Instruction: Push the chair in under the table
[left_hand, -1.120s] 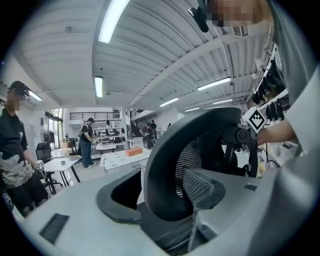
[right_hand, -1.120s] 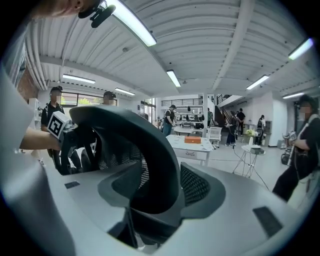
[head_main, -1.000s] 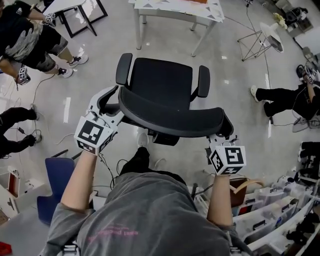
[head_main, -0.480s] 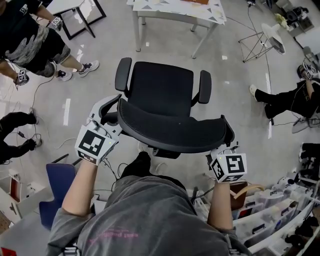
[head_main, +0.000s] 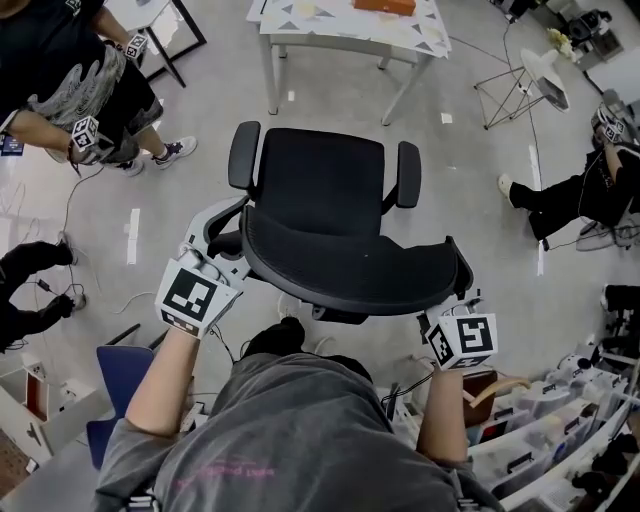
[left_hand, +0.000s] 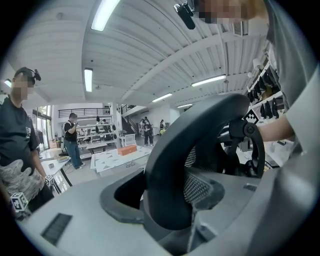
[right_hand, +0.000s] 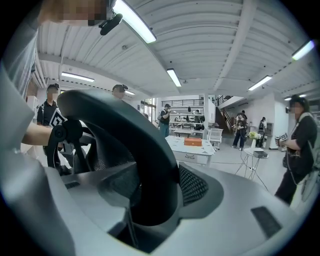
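Note:
A black office chair (head_main: 320, 185) faces the white table (head_main: 330, 25) at the top of the head view, still short of it. Its curved backrest (head_main: 350, 270) is nearest me. My left gripper (head_main: 238, 235) clasps the backrest's left rim. Its jaws have just been closing a little, with the rim (left_hand: 200, 130) between them. My right gripper (head_main: 452, 292) clasps the right rim, which fills the gap between its jaws (right_hand: 125, 130). The table (right_hand: 192, 149) shows ahead beyond the backrest.
An orange box (head_main: 385, 6) lies on the table. A person (head_main: 70, 70) stands at the upper left, another (head_main: 580, 195) sits on the floor at the right. A wire side table (head_main: 520, 80) stands to the table's right. A blue seat (head_main: 120, 370) is lower left, shelves (head_main: 560, 420) lower right.
The chair and both grippers have advanced toward the white table, which now shows more fully at the top. The person at the upper left has stepped nearer.

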